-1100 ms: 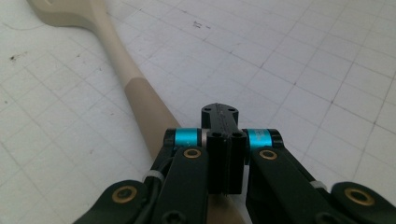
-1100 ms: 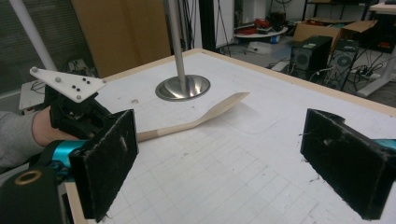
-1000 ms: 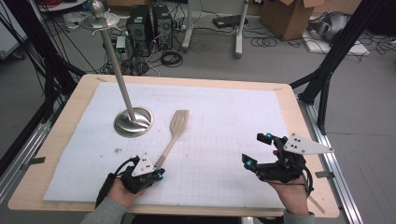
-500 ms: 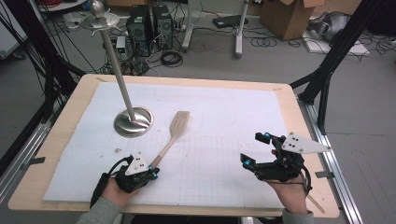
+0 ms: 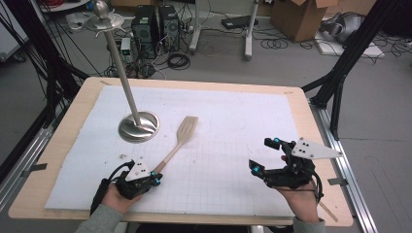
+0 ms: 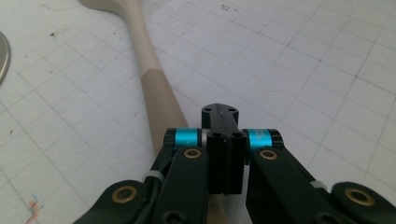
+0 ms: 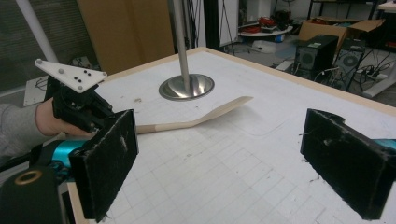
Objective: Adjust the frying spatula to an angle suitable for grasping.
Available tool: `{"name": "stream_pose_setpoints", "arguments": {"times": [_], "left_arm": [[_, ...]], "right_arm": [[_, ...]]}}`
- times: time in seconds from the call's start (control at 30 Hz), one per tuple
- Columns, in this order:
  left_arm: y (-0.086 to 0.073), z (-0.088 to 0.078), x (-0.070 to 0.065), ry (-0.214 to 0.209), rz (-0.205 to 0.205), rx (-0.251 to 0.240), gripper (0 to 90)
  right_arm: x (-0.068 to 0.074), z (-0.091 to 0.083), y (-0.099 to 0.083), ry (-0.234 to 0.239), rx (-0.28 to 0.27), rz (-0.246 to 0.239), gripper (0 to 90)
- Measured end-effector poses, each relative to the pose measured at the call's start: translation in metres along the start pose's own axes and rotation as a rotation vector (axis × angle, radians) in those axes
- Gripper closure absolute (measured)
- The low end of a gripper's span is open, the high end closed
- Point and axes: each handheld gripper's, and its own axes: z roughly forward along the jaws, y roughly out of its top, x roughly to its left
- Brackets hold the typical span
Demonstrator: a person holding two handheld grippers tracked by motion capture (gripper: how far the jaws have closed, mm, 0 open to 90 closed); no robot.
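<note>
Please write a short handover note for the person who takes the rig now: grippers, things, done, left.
Left gripper: shut at the spatula's handle end; whether it grips the handle, I cannot tell.
Right gripper: open, holding nothing, over the mat at the right.
Spatula: flat on the mat, blade toward the stand.
Done: left gripper at the handle.
Left: probably lifting the spatula; it is not lifted yet.

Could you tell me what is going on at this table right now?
A person holds a gripper in each hand over a white gridded mat. The left gripper is shut on the handle end of a wooden spatula, which lies flat beside a metal stand. The right gripper waits open, holding nothing, off to the right.
</note>
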Motion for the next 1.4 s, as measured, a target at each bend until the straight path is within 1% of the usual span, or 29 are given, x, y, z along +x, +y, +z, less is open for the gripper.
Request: {"name": "stream_pose_setpoints", "arguments": {"times": [0.1, 0.13, 0.3, 0.43, 0.53, 0.63, 0.83, 0.97, 1.0, 1.03, 1.1, 1.13, 1.17, 1.2, 1.23, 1.3, 1.37, 1.4], "left_arm": [[-0.001, -0.001, 0.001, -0.001, -0.011, -0.001, 90.0], [-0.001, -0.001, 0.003, 0.001, -0.004, 0.004, 90.0], [-0.002, -0.002, 0.005, -0.003, 0.001, 0.006, 89.9], [-0.002, -0.003, 0.007, -0.002, -0.002, 0.010, 90.0], [-0.003, -0.005, 0.008, 0.010, 0.006, 0.015, 90.0], [-0.005, -0.006, 0.012, 0.007, -0.005, 0.009, 90.0], [-0.007, -0.010, 0.017, 0.003, -0.007, 0.013, 90.0], [-0.008, -0.010, 0.017, -0.001, -0.008, 0.008, 90.0], [-0.008, -0.010, 0.018, -0.005, -0.014, 0.008, 90.0], [-0.008, -0.009, 0.018, -0.005, -0.021, 0.001, 90.0], [-0.008, -0.009, 0.018, -0.008, -0.023, -0.004, 90.0], [-0.007, -0.010, 0.019, -0.014, -0.040, -0.024, 90.0], [-0.007, -0.010, 0.019, -0.014, -0.040, -0.024, 90.0], [-0.005, -0.011, 0.019, -0.022, -0.045, -0.041, 90.0], [-0.005, -0.011, 0.019, -0.022, -0.045, -0.041, 90.0], [0.000, -0.011, 0.017, -0.028, -0.050, -0.060, 90.0], [0.002, -0.011, 0.017, -0.023, -0.050, -0.063, 90.0], [0.004, -0.010, 0.018, -0.025, -0.062, -0.068, 90.0]], "right_arm": [[0.000, 0.001, 0.000, 0.001, 0.000, -0.003, 10.1], [0.000, 0.001, 0.000, 0.002, -0.001, -0.007, 10.0], [0.001, 0.002, 0.000, 0.002, 0.007, -0.002, 10.0], [0.000, 0.002, 0.000, 0.002, 0.008, -0.001, 10.0], [0.000, 0.002, -0.001, 0.004, 0.007, 0.000, 10.0], [0.000, 0.002, -0.001, 0.003, 0.007, -0.001, 10.0], [0.000, 0.002, -0.001, 0.005, 0.012, 0.000, 10.0], [0.001, 0.002, -0.001, 0.006, 0.011, 0.001, 10.1], [0.001, 0.002, -0.001, 0.006, 0.010, 0.002, 10.1], [0.000, 0.002, -0.001, 0.007, 0.008, 0.004, 10.0], [0.000, 0.002, -0.001, 0.007, 0.008, 0.003, 10.1], [0.000, 0.003, -0.001, 0.009, 0.008, -0.001, 10.1], [0.001, 0.003, 0.000, 0.008, 0.008, -0.003, 10.0], [0.001, 0.003, 0.000, 0.008, 0.007, -0.002, 10.0], [0.001, 0.003, 0.000, 0.011, 0.008, 0.001, 10.0], [0.001, 0.002, 0.000, 0.015, 0.006, 0.006, 10.1], [0.000, 0.002, 0.000, 0.012, 0.003, -0.001, 10.0], [0.000, 0.002, 0.000, 0.012, 0.002, -0.003, 10.0]]}}
